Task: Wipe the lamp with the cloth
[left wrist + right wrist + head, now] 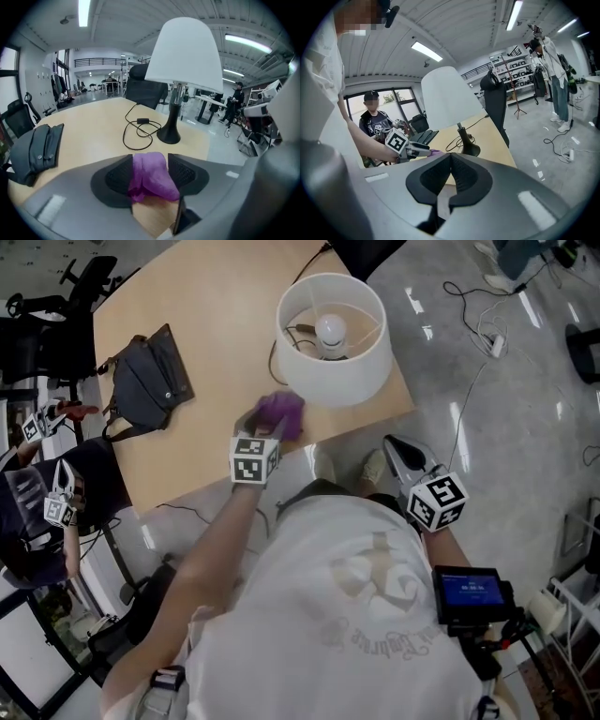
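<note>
Now | left hand-held gripper: jaws parted, purple cloth seen between them over the worktop, frame centre | lamp: stood upper centre, just beside cloth | right hand-held gripper: closed, empty, lower right

Seemingly open tabletop between bag and lamp

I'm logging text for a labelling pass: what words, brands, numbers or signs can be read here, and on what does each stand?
No text reads clearly.
Shirt: pale curved print, too faint to read.
Screen: blue, text too small to read.
Cubes on left gripper and right gripper: square markers only, no letters.
</note>
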Motion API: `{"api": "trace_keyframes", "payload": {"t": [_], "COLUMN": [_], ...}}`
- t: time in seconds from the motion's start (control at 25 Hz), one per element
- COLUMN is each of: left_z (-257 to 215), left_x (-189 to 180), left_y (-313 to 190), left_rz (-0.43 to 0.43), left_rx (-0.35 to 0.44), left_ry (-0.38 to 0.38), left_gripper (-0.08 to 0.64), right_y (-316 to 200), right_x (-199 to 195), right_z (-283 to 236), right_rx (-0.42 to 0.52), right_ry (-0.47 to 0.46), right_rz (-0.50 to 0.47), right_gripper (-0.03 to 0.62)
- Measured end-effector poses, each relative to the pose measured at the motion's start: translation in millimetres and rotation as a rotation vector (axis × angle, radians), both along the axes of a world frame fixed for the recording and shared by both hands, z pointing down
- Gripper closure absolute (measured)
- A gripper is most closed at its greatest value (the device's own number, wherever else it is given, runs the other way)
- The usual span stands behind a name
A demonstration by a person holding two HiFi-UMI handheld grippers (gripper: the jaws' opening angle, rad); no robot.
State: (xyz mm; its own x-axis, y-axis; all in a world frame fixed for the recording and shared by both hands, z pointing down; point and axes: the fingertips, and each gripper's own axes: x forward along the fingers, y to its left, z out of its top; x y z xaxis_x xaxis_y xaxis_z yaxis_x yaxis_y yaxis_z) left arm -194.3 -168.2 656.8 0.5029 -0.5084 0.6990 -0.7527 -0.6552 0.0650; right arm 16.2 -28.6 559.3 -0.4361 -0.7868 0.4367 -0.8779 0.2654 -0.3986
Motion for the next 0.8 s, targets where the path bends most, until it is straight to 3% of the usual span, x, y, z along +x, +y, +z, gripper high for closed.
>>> {"api": "trace_keyframes", "payload": {"t": [0.16, 0.36, 0.68, 0.8], "left_z": [28, 48, 72, 79], "left_x": [-1, -10, -5, -8], "left_y": [-11, -27, -9, -9], "left_rz": [-0.037, -0.077, 0.024, 0.024], "left_rx": [-0.048, -0.111, -0.145, -0.149], "left_ry": [-0.051, -0.098, -0.205, -0.235], "left_gripper": [0.263, 0.245, 0.236, 0.238], "right_y": [8, 11, 19, 18], "right_x": [13, 16, 23, 21], "right_z": [7, 8, 8, 7], "right_rx": [-0.005, -0.028, -0.044, -0.042], "right_ry": [0.002, 0.005, 0.009, 0.01], "right_rz": [0.029, 0.046, 0.069, 0.067], "right_gripper": [0.58, 0.58, 0.58, 0.58]}}
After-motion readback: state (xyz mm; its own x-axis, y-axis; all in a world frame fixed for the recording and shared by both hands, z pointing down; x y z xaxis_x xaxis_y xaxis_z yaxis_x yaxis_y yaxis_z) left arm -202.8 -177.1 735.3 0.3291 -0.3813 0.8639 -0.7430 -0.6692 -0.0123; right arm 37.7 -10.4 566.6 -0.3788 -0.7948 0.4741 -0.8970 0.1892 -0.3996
